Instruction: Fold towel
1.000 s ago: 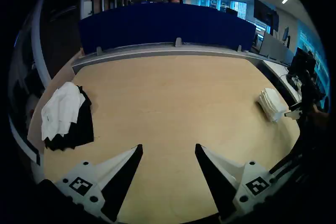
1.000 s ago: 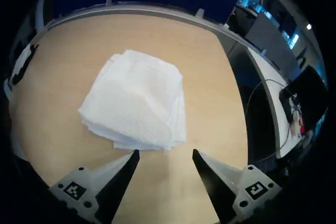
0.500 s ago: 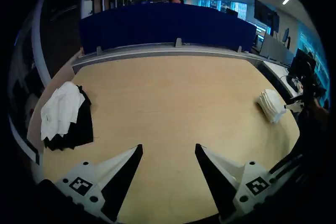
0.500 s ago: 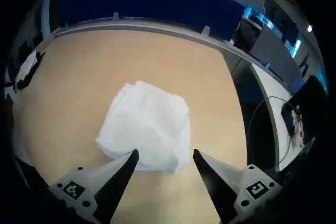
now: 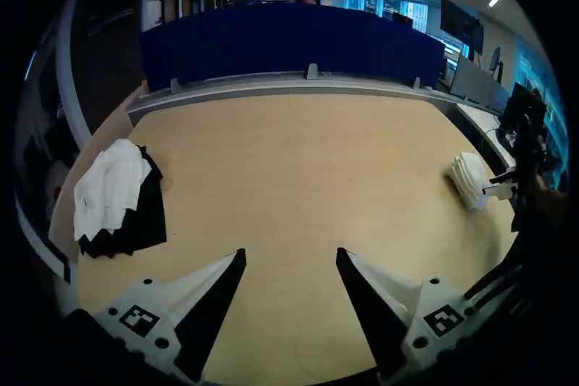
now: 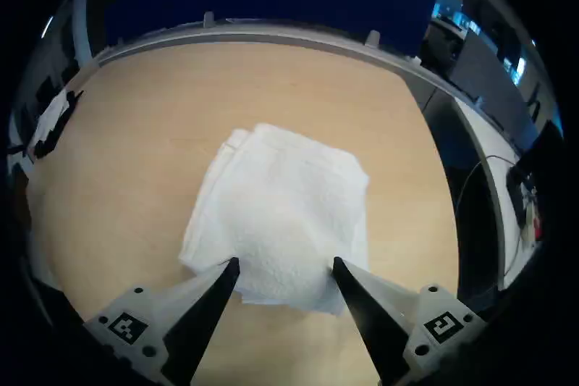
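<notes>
Wooden desk (image 5: 304, 161), blue partition (image 5: 289, 42)

I see a broad light wooden tabletop (image 5: 304, 161) backed by a dark blue fabric partition (image 5: 289, 42) on a grey rail (image 5: 289, 85). A heap of white and black cloth (image 5: 116, 201) lies near its left edge; black monitors (image 5: 525, 105) stand off to the right

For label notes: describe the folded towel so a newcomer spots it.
On the big wooden table before the blue divider, look at the end by the right gripper. The folded towel lies right at its open fingers: all white and squared, unlike the loose white-and-black cloth heap at the far end.
</notes>
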